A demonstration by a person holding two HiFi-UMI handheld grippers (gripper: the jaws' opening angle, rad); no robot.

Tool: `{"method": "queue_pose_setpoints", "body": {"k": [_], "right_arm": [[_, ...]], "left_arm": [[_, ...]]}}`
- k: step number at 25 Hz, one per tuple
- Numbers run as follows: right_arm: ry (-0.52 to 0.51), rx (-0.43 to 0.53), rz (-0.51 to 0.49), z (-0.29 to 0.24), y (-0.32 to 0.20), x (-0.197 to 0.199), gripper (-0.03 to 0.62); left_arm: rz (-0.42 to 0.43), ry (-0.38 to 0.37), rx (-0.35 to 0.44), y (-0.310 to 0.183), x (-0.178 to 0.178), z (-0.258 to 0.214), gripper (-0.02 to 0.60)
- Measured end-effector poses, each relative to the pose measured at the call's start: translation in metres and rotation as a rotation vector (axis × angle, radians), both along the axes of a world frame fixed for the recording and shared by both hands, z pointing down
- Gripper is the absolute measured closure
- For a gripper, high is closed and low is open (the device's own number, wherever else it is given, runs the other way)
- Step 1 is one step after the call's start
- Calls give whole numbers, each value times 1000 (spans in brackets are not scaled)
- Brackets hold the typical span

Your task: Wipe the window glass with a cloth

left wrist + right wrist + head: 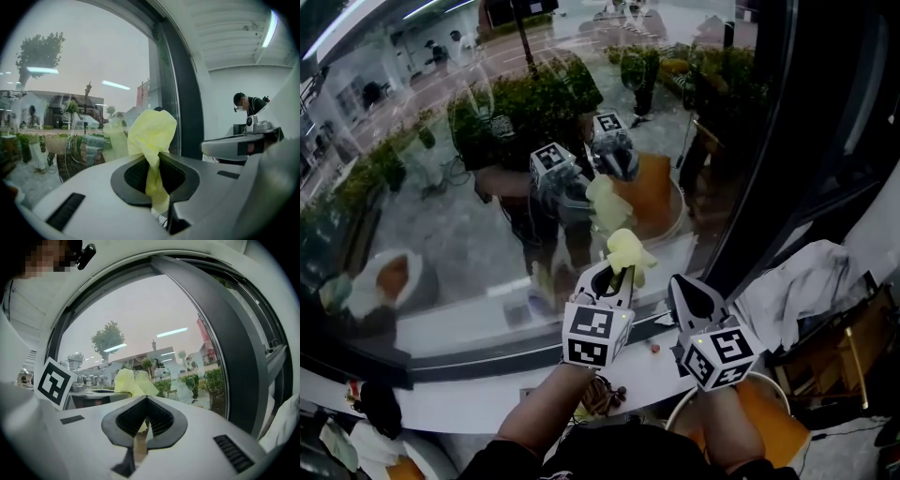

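Left gripper (616, 272) pinches the yellow cloth (630, 251) close to the window glass (469, 216). Right gripper (692, 298) jaws are pressed together, holding nothing.

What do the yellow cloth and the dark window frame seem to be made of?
The pale yellow crumpled cloth looks like soft, thin, matte fabric, perhaps microfibre: it bunches into loose folds where the left hand-held gripper pinches it. The dark smooth window frame looks like painted metal with a satin finish, though plastic is possible.

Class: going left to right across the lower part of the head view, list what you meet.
Left gripper shut on the yellow cloth → right gripper → crumpled white fabric.
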State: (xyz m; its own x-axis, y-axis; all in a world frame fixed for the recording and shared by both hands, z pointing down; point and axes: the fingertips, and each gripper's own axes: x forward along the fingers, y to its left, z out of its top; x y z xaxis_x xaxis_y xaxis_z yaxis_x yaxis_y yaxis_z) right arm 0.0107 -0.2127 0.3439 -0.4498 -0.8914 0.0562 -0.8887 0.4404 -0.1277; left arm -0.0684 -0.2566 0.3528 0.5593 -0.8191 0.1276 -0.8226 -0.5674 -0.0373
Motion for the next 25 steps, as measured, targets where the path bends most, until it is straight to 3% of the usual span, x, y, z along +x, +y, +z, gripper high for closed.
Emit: {"method": "queue_pose_setpoints", "body": {"k": [14, 19, 25], "right_arm": [[13, 100, -45, -25, 25, -7, 568], [0, 137, -66, -34, 24, -12, 568], [-4, 120, -110, -27, 17, -12, 568]], "left_arm": [[-29, 24, 90, 42, 3, -27, 549], [-38, 81, 59, 39, -1, -33, 549], [-119, 85, 63, 30, -19, -39, 549]]}}
